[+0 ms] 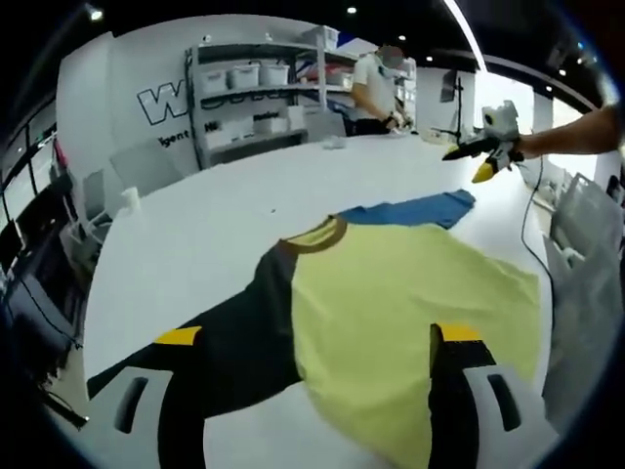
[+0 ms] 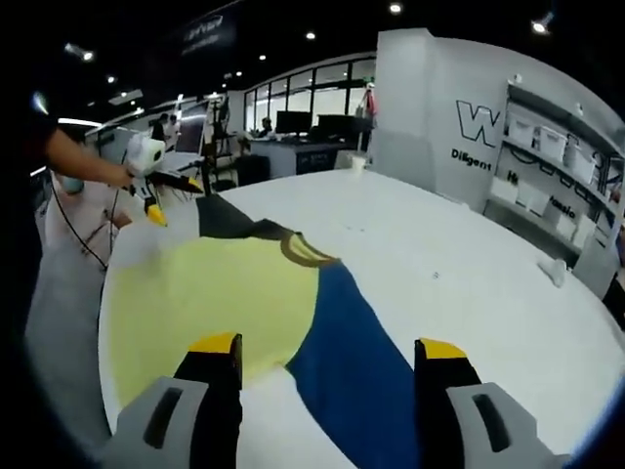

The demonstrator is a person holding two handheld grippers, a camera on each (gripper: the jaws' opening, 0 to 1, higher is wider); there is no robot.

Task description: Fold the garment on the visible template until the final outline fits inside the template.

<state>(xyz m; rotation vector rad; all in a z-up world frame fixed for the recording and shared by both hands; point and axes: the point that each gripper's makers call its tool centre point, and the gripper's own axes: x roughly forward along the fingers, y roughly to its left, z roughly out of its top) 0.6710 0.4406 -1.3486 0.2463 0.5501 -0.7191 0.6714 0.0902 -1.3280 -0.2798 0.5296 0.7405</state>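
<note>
**Hand-held grippers wide apart above the T-shirt**

Both hand-held grippers stand with jaws spread wide, holding nothing. We see the left hand-held gripper [image 1: 317,366] low over the T-shirt [image 1: 410,303], its yellow-tipped jaws framing the pale yellow body and the dark sleeve. The right hand-held gripper [image 2: 332,376] sits over the other side of the same garment, above its blue sleeve.

The T-shirt lies flat on a broad white worktop [image 1: 225,215], collar [image 1: 317,234] towards the middle of the surface; we cannot make out a template outline beneath it. The room looks like an open workshop with dark ceilings and spot lights.

From the left gripper view we get grey storage shelves [image 1: 259,83] with white bins, a white wall with dark lettering, and a person [image 1: 376,88] standing at the far edge of the worktop. The right gripper view adds desks with monitors [image 2: 298,122] before tall windows, and a small white object [image 2: 554,271] lying on the worktop near its far edge. Each view also catches the other gripper, held up off the cloth.
</note>
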